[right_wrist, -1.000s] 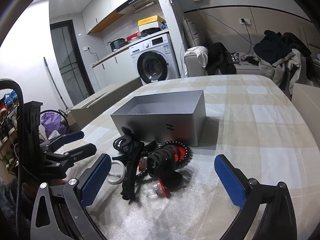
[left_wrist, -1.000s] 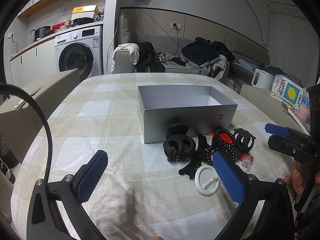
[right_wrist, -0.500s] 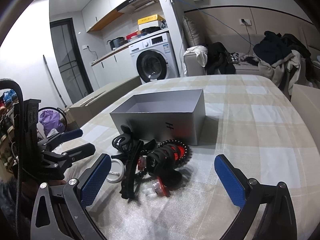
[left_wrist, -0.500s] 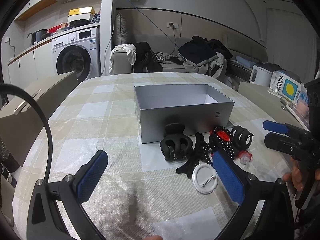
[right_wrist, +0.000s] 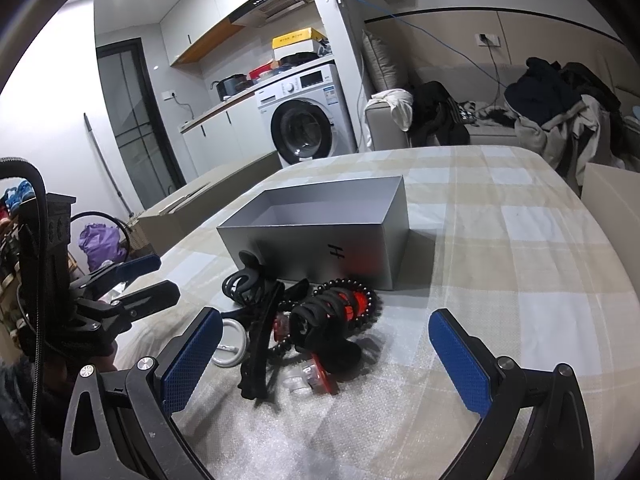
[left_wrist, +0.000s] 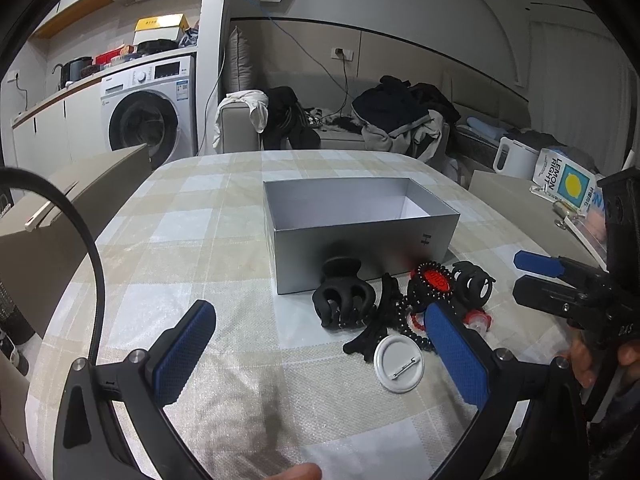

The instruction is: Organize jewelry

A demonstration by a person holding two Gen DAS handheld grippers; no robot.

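Observation:
An open grey box (left_wrist: 360, 232) (right_wrist: 320, 236) stands on the checked tablecloth. In front of it lies a pile: a black claw clip (left_wrist: 342, 300), a flat black clip (right_wrist: 258, 352), a black bead bracelet with a red disc (left_wrist: 434, 280), a small black claw clip (left_wrist: 474, 284) (right_wrist: 328, 324), a white pin badge (left_wrist: 398, 364) (right_wrist: 230, 342) and a small red-and-clear piece (right_wrist: 312, 376). My left gripper (left_wrist: 320, 356) is open and empty, low, just before the pile. My right gripper (right_wrist: 324, 356) is open and empty, with the pile between its fingers (right_wrist: 188, 360).
The table (left_wrist: 192, 240) drops off at its rounded edges. A washing machine (left_wrist: 144, 116) and a sofa heaped with clothes (left_wrist: 400, 120) stand behind. A white kettle (left_wrist: 514, 158) and a lemon-print carton (left_wrist: 566, 184) sit at the right.
Both grippers have barely shifted. The left view has eased slightly back and up from the pile. Nothing was taken hold of.

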